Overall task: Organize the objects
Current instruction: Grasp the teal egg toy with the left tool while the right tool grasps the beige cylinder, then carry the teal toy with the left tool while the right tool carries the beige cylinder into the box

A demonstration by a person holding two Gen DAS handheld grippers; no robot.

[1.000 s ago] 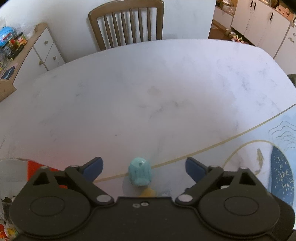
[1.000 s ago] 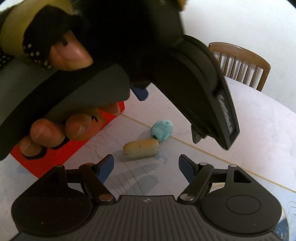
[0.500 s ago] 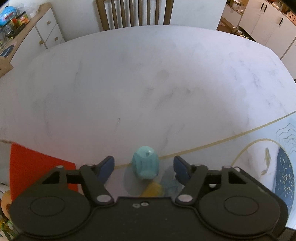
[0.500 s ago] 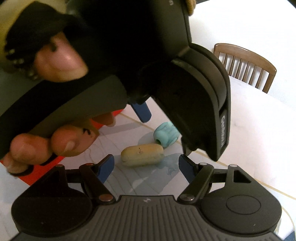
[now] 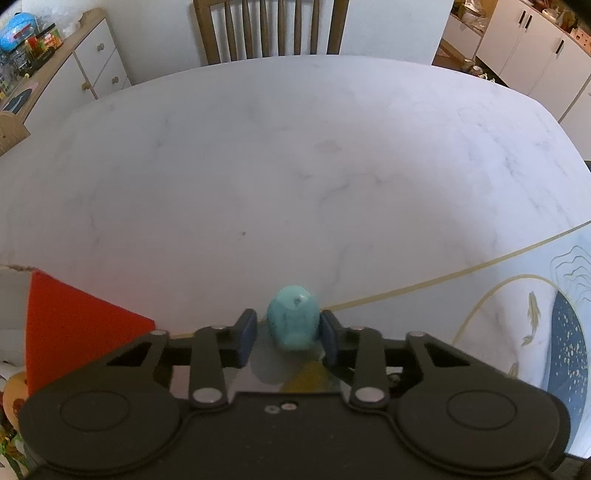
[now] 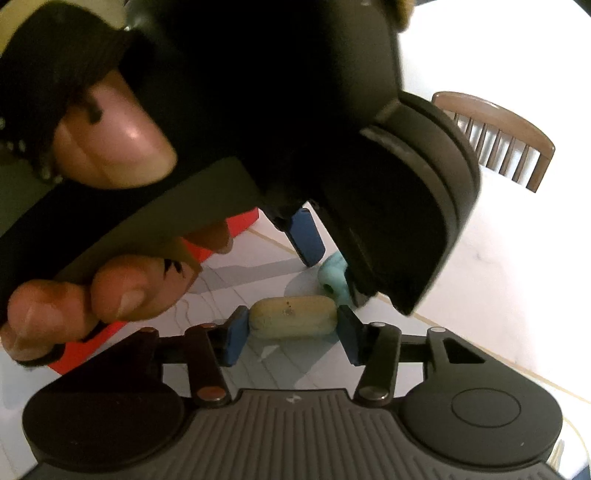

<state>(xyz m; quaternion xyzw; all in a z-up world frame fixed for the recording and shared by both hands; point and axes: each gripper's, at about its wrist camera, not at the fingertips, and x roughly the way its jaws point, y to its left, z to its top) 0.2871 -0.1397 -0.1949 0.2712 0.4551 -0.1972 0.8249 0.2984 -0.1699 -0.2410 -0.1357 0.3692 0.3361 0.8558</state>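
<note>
**Both pieces flanked, neither lifted**

The turquoise bead [image 5: 293, 322] lies on the glossy mat [image 5: 524, 295], with the tan oblong piece [image 6: 293, 322] just beside it. The left gripper [image 5: 288, 334] brackets the bead, right pad touching, a gap on the left. The right gripper [image 6: 290, 334] clamps the tan piece endwise. Sorting looks barely begun; the red sheet [image 5: 70, 325] lies left, and where the pieces belong is unclear.

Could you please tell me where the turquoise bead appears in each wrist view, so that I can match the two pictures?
Left wrist: turquoise bead low at centre, between the left gripper fingers.
Right wrist: bead just right of centre, behind the yellow bead.
Shared landmark: the wooden chair at the table's far edge.
</note>
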